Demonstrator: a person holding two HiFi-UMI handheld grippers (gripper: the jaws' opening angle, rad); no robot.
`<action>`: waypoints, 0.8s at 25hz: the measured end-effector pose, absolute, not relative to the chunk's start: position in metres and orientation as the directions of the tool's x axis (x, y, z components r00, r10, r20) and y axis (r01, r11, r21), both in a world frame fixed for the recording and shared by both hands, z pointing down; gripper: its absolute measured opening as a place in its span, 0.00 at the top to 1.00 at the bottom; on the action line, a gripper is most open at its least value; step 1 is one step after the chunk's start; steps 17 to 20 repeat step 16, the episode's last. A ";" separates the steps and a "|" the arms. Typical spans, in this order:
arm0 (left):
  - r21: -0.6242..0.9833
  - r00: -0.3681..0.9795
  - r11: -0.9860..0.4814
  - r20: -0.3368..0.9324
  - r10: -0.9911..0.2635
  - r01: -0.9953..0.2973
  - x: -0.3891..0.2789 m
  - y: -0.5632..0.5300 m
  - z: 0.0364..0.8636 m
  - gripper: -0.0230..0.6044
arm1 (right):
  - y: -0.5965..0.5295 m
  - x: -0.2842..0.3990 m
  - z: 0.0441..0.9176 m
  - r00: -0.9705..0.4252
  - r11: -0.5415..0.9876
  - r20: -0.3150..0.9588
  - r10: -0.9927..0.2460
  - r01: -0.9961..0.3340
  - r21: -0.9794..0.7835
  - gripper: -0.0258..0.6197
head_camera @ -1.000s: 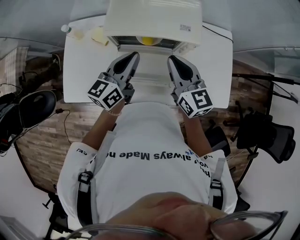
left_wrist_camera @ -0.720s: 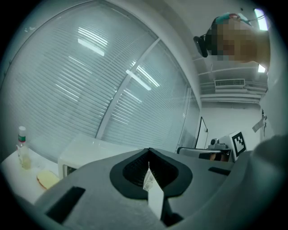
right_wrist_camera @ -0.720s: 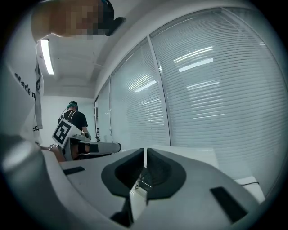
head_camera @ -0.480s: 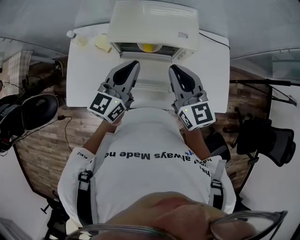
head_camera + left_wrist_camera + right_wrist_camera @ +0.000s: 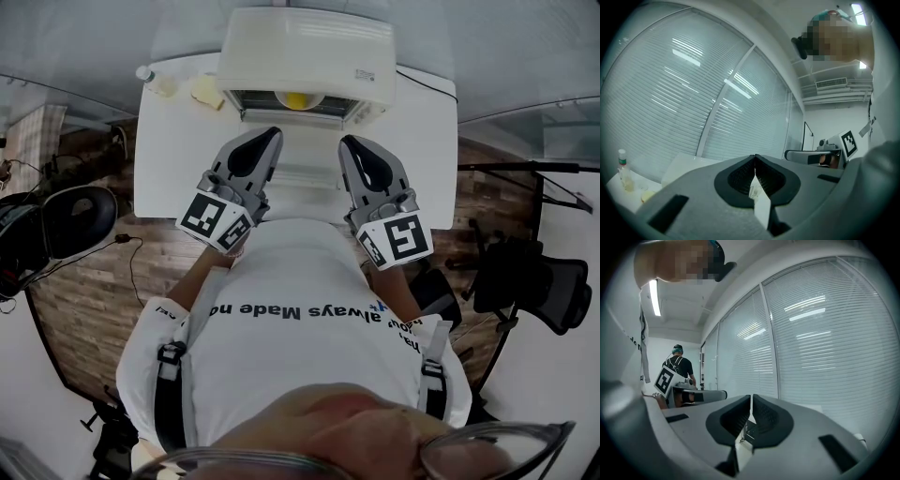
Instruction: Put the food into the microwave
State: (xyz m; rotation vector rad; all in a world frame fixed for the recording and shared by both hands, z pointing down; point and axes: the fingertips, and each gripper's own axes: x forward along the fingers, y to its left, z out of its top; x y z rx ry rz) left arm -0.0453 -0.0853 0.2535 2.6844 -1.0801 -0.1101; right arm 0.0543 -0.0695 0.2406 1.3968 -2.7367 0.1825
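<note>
A cream microwave [image 5: 305, 45] stands at the far edge of the white table [image 5: 169, 159]. Its front is open, and a yellow food item [image 5: 296, 98] lies on a plate inside. My left gripper [image 5: 273, 134] and right gripper [image 5: 346, 142] are held side by side over the table's near edge, close to my chest. Both point toward the microwave, well short of it. In the left gripper view the left gripper [image 5: 754, 156] points up at window blinds, shut with nothing in it. The right gripper [image 5: 750, 397] is likewise shut and empty.
A small bottle [image 5: 144, 73] and a pale yellow object [image 5: 203, 88] sit at the table's far left corner. Black office chairs stand at the left [image 5: 67, 217] and right [image 5: 536, 272]. Another person [image 5: 680, 364] stands far off in the right gripper view.
Both grippers have drawn back slightly toward my body and stay shut. The microwave and table sit a little higher in the head view.
</note>
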 end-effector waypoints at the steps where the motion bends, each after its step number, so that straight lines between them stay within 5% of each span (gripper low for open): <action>1: 0.252 0.723 -0.696 0.021 -0.691 -0.673 -0.045 -0.085 0.254 0.95 | -0.070 0.054 0.242 -0.586 0.581 0.110 -0.803 -0.811 -0.077 0.93; 20: 0.259 0.727 -0.698 0.022 -0.687 -0.667 -0.034 -0.088 0.259 0.95 | -0.074 0.062 0.242 -0.584 0.580 0.112 -0.804 -0.812 -0.072 0.93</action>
